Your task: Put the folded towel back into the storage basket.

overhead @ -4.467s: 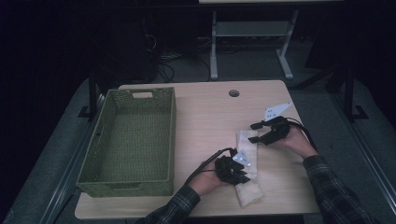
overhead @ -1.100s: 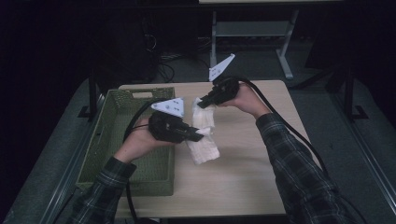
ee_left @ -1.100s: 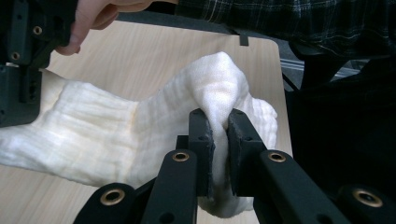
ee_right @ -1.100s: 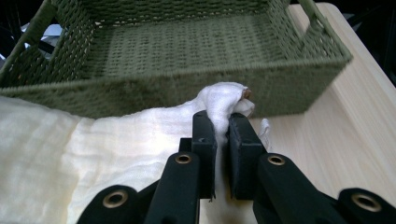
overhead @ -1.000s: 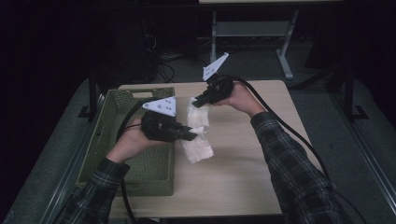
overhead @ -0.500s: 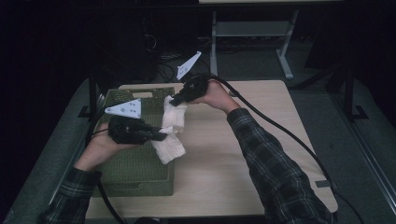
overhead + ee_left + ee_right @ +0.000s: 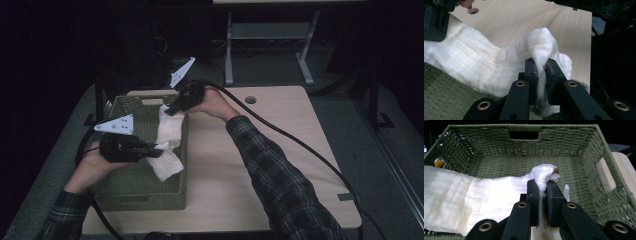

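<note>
A folded white cloth (image 7: 168, 145) hangs stretched between my two grippers over the right rim of a green woven basket (image 7: 130, 190). My left gripper (image 7: 159, 149) is shut on the cloth's near end, and its own view shows a bunched fold of cloth (image 7: 541, 50) pinched between the jaws of the left gripper (image 7: 542, 72). My right gripper (image 7: 169, 111) is shut on the far end; in its own view the right gripper (image 7: 543, 192) pinches the cloth (image 7: 486, 195) above the basket's inside (image 7: 499, 162).
The basket stands at the left end of a light wooden table (image 7: 260, 165) with a round cable hole (image 7: 250, 100) at the back. Black cables (image 7: 300, 145) trail across the tabletop. Beyond the table stands a grey metal frame (image 7: 270, 35) on a dark floor.
Both grippers have carried the cloth leftward from the table's middle to the basket's right rim. About four seconds ago the cloth lay on the table at the right.
</note>
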The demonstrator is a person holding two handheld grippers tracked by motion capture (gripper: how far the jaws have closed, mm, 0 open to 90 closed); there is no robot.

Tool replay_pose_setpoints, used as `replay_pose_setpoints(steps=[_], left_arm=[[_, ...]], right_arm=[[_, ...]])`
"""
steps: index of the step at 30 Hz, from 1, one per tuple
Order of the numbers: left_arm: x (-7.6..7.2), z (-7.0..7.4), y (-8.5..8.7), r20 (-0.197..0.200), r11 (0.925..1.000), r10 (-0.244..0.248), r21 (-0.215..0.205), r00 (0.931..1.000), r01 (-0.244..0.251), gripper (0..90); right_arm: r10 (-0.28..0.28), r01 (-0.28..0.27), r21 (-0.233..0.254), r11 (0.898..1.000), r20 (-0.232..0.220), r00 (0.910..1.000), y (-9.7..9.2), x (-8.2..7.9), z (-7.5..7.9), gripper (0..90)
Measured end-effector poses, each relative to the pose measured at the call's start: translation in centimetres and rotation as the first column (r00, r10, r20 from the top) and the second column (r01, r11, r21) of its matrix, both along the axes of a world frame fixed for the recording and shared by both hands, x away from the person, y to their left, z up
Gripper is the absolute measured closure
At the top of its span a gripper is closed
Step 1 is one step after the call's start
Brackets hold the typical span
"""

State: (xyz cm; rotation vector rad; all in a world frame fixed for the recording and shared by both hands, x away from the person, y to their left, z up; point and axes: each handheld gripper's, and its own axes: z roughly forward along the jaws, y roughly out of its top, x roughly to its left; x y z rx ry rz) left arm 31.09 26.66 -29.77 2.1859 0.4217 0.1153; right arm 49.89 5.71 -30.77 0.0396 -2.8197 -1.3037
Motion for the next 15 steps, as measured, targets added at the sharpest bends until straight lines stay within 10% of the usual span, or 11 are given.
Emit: replay_pose_setpoints(steps=[11,15], left_arm=[[0.0,-0.8,0.5,-0.013,0.9996,0.009,0.028,0.9999,-0.009,79.1],[0.2,-1.0,0.6,-0.016,0.9998,0.021,0.006,0.9997,-0.020,65.1]], right_arm=[[0.029,-0.029,-0.015,0.999,0.006,0.9996,1.8,-0.2,-0.8,82.8],[0.027,-0.027,-0.020,0.999,0.003,0.9996,1.9,-0.1,-1.0,82.8]])
